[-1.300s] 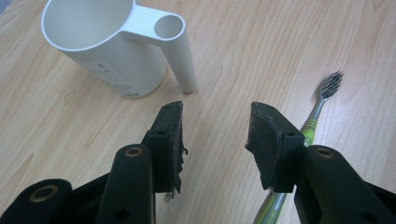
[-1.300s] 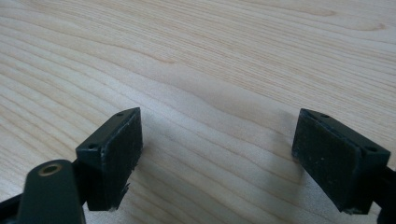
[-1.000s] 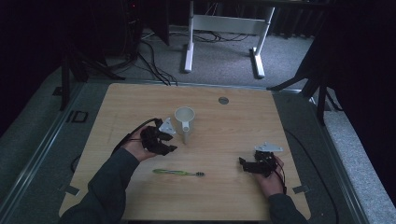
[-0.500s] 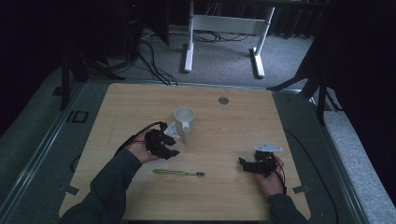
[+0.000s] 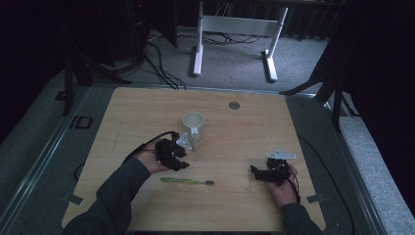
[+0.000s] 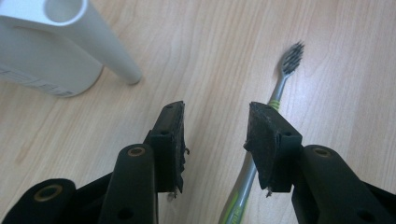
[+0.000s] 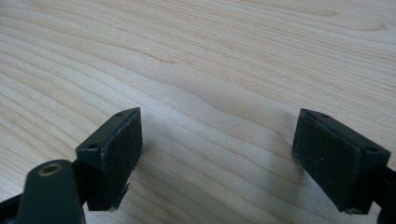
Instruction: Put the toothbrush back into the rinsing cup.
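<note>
Left gripper (image 6: 215, 140): fingers (image 6: 170, 140) parted, nothing between them, held low over the bench (image 5: 147, 112). Just beside the right finger, partly under it in the left gripper view, a toothbrush (image 6: 275, 100) with grey and green handle, lying flat on the wood, dark bristles at the far end. Not touching either finger, as far as can be told. Seen from the high view, toothbrush (image 5: 186, 181) lying in front of the left gripper (image 5: 171, 154), near the person's edge of the bench. Farther out, a white cup (image 6: 42, 51) with a handle, standing upright, close behind the gripper.

Right gripper (image 7: 219, 154): fingers (image 7: 114, 154) spread wide, empty, over bare wood. Resting at the right side of the bench (image 5: 271, 171), well apart from toothbrush and cup (image 5: 193, 128).
</note>
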Demonstrator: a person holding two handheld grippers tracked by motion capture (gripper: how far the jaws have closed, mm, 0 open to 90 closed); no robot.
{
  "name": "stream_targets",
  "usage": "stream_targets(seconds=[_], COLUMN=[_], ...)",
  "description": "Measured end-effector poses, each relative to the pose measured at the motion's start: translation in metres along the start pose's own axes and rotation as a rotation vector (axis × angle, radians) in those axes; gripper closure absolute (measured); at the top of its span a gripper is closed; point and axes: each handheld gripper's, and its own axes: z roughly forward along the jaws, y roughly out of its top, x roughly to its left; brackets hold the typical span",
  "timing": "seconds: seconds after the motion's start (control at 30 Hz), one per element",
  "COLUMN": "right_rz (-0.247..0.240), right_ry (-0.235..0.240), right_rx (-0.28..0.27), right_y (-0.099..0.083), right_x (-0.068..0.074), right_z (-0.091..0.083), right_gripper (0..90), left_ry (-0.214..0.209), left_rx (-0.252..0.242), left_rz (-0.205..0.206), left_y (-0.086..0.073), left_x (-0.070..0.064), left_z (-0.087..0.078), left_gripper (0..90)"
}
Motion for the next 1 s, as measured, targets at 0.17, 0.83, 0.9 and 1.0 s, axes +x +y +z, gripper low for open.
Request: stream_targets(seconds=[0.17, 0.83, 0.9, 1.0], right_rz=[0.000, 0.000, 0.000, 0.000], right_ry=[0.000, 0.001, 0.001, 0.001], right_rx=[0.000, 0.000, 0.000, 0.000], right_y=[0.000, 0.000, 0.000, 0.000], right_x=[0.000, 0.000, 0.000, 0.000], right_z=[0.000, 0.000, 0.000, 0.000], right_gripper=[15.9, 15.9, 15.9, 15.9], left_ry=[-0.019, -0.081, -0.086, -0.094], left_rx=[0.007, 0.092, 0.101, 0.117], left_rz=[0.005, 0.042, 0.047, 0.050], left_y=[0.000, 0.003, 0.004, 0.004], left_x=[-0.001, -0.009, -0.010, -0.012], left_z=[0.002, 0.019, 0.020, 0.024], left_gripper=[57.2, 59.3, 59.4, 59.5])
